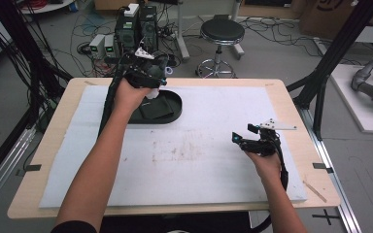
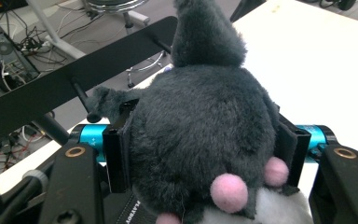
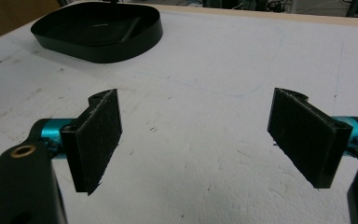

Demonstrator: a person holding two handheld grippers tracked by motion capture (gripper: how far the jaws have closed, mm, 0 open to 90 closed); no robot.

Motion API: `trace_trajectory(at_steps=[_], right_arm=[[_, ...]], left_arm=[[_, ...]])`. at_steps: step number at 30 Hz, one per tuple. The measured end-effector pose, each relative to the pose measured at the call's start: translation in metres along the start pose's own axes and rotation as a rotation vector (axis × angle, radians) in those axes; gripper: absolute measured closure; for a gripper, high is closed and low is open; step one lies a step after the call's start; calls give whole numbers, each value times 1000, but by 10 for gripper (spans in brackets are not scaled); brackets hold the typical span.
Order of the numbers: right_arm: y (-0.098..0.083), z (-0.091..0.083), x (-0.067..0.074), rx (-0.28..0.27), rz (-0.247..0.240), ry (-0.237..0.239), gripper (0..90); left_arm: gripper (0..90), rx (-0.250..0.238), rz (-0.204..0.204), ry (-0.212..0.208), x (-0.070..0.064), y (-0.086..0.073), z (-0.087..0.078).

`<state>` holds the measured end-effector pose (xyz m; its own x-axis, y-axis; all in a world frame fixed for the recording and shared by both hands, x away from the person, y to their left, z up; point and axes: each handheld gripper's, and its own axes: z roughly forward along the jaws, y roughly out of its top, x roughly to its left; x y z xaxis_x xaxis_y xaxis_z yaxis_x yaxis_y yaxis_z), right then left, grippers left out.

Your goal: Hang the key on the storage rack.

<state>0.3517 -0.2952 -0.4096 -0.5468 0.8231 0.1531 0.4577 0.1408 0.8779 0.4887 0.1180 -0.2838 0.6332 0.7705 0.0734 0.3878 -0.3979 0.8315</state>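
Note:
A grey plush toy (image 2: 200, 121) with pink round pads and a white patch fills the space between my left gripper's (image 2: 205, 140) jaws, and both black pads (image 2: 116, 158) press into its fur. In the high view my left gripper (image 1: 148, 73) hangs over the far left end of a black oval tray (image 1: 175, 114). The toy's white patch (image 1: 151, 93) peeks out beneath the hand. My right gripper (image 1: 238, 138) rests low over the white mat at the right, pointing left. Its jaws (image 3: 209, 140) stand wide apart with nothing between them.
A white foam mat (image 1: 199, 165) covers most of the wooden table (image 1: 291, 111). The black tray (image 3: 98, 46) lies ahead of the right gripper. Beyond the table's far edge are a round stool (image 1: 222, 31), computer boxes (image 1: 136, 26) and floor cables. A black frame post (image 1: 335, 53) rises at the right.

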Motion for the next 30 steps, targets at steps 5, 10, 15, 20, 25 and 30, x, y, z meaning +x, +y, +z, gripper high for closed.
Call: trace_trajectory(at_steps=[5,10,15,20,25,30], right_arm=[[0,0,-2,-3,5,0,181],[0,0,-2,-1,7,2,181],[0,-1,-2,-7,10,2,181],[0,-1,-4,-12,12,0,181],[0,-2,-3,-16,14,2,181],[0,-3,-3,-20,11,5,181]], left_arm=[[374,1,-8,17,1,-2,5],[371,8,-15,33,3,-4,10],[368,9,-21,53,5,-4,14],[351,13,-16,60,3,-2,17],[305,29,-19,69,2,-2,19],[268,54,-2,87,0,-3,21]])
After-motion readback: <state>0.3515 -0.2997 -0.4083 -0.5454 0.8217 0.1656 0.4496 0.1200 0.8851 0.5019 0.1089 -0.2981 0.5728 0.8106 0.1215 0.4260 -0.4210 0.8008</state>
